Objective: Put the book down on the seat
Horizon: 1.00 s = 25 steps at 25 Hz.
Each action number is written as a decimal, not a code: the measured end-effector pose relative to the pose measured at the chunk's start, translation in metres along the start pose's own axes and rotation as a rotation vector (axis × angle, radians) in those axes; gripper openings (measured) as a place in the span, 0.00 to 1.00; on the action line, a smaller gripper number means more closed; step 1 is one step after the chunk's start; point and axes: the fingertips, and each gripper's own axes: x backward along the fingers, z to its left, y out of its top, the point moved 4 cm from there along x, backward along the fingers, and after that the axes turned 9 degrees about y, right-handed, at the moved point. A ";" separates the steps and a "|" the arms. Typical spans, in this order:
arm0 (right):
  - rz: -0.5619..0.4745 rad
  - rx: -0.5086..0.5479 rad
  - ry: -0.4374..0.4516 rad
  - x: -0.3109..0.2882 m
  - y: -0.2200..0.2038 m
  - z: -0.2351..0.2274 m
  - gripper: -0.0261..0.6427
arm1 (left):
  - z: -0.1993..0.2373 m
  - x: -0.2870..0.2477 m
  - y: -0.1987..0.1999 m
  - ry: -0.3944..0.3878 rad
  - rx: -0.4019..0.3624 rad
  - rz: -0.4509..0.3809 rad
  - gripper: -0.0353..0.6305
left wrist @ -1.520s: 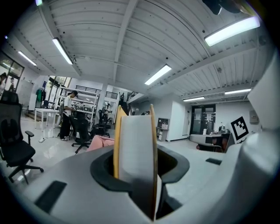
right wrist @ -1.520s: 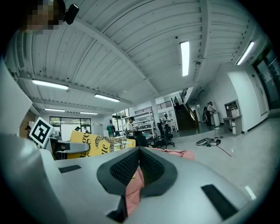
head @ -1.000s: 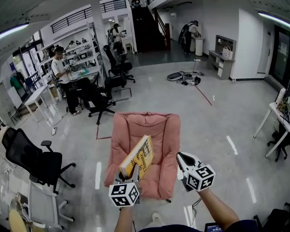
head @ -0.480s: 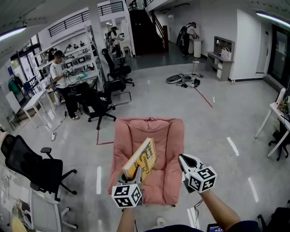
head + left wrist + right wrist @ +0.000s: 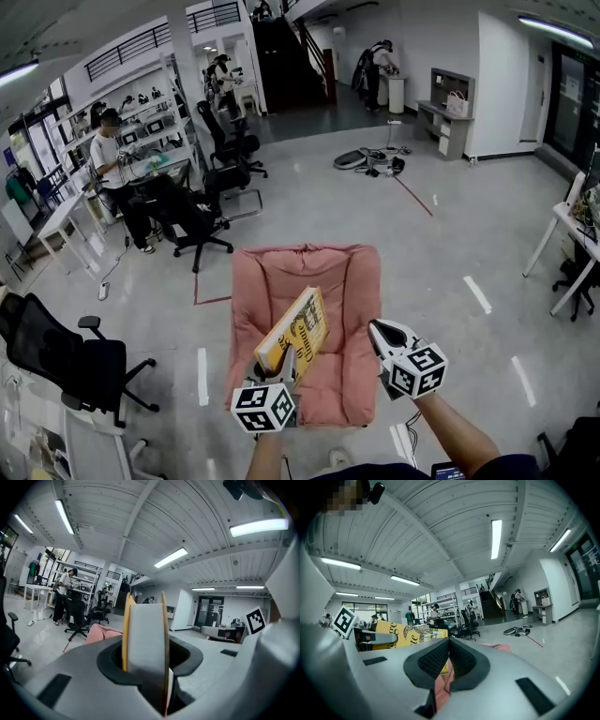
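**Left gripper (image 5: 284,364) carries book (image 5: 295,328) over pink seat (image 5: 343,286)**

Your left gripper is clamped on the lower edge of the yellow book, both pads pressed flat against the covers, as the left gripper view shows with the page block (image 5: 146,630) standing upright between them. From the head view, the book leans up and away to the far right, hanging in the air over the near left part of the seat cushion and not yet resting on it.

Your right gripper (image 5: 379,329) hovers just right of the book with its jaws together and nothing between them.

The hold is the weak point. You grip only one short edge, so most of the book's weight sits far from the pads and could swing it round in the jaws. Letting go from this height and tilt could tip the book onto its face or send it sliding off the soft cushion's near edge to the floor. Bring it low and flat first, and keep the right gripper clear of the cover.
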 end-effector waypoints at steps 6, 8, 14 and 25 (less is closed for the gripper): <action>0.011 -0.003 0.007 -0.006 -0.003 0.004 0.07 | 0.003 -0.008 -0.004 0.008 -0.007 0.016 0.28; 0.014 -0.002 0.014 -0.009 -0.002 0.005 0.07 | 0.005 -0.011 -0.004 0.012 -0.009 0.019 0.28; 0.027 -0.008 0.033 -0.011 -0.007 0.001 0.07 | -0.003 -0.023 -0.011 0.019 -0.019 0.040 0.28; 0.058 -0.030 0.072 -0.012 -0.015 -0.027 0.07 | -0.027 -0.053 -0.022 0.036 -0.030 0.079 0.28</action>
